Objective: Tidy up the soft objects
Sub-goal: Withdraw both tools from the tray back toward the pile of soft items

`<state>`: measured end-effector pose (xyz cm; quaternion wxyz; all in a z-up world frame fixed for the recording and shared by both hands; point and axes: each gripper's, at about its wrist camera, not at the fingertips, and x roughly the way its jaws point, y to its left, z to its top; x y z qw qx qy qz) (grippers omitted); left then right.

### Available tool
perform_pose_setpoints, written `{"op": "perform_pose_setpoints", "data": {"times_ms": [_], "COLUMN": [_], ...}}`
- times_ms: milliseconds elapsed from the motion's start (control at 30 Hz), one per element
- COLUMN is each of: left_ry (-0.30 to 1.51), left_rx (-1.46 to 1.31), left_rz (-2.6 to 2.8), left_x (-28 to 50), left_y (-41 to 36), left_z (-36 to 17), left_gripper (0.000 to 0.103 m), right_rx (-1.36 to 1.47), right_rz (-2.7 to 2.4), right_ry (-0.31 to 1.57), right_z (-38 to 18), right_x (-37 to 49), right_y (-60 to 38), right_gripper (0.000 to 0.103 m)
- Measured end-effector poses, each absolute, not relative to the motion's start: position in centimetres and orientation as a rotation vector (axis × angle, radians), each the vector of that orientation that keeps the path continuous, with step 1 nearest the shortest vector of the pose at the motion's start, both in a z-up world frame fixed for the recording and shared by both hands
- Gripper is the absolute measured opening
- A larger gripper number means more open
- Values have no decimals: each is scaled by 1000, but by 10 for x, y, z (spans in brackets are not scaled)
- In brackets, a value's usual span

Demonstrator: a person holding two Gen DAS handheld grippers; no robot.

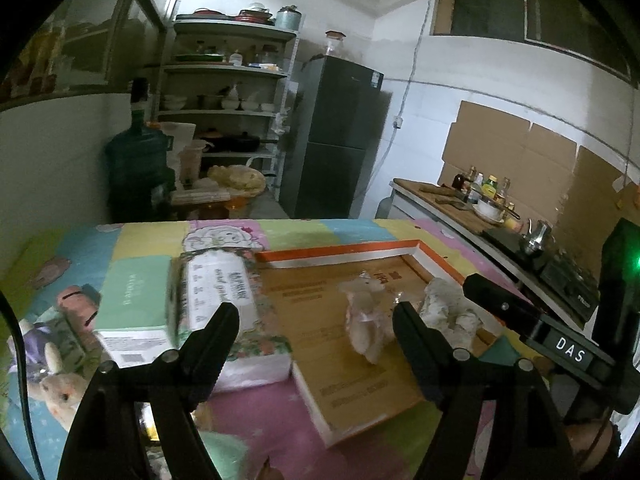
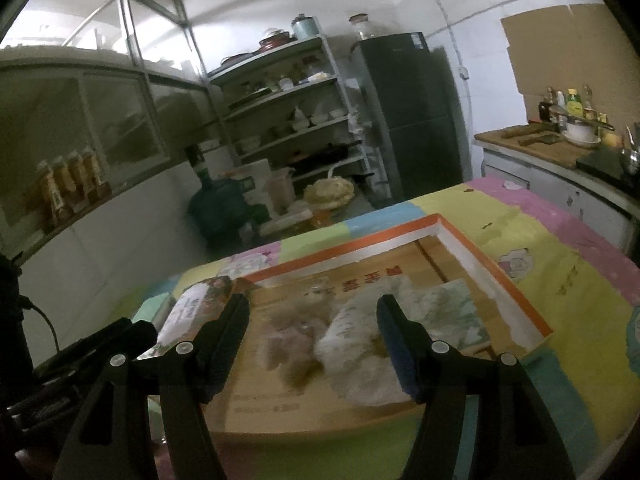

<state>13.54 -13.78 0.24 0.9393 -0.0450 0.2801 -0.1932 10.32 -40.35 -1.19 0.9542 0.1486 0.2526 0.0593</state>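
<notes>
Two fluffy soft toys — a pinkish-beige one (image 2: 290, 344) and a white one (image 2: 356, 356) — lying side by side inside the shallow orange-rimmed cardboard tray (image 2: 500, 276). Straight ahead of the right gripper (image 2: 312, 344), jaws spread and empty — nearer hand. Left gripper (image 1: 316, 332) also wide, empty, angled from the left beside a floral tissue pack (image 1: 224, 296).

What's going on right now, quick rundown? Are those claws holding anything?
Left gripper open, empty. Right gripper open, empty. Two plush toys, pinkish and white, lie in the orange-rimmed tray. Tissue packs beside tray; nothing blocking.
</notes>
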Motion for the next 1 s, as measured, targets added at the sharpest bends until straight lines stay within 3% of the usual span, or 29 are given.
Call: {"op": "perform_pose_setpoints", "data": {"times_ms": [1000], "left_ry": [543], "left_rx": [-171], "left_rz": [-183], "left_x": [106], "left_y": [-8], "left_z": [-1], "left_gripper": [79], "right_rx": [158], "right_rz": [305], "right_ry": [544], "right_z": [-8], "right_x": [92], "right_y": [-272], "right_gripper": [68]}}
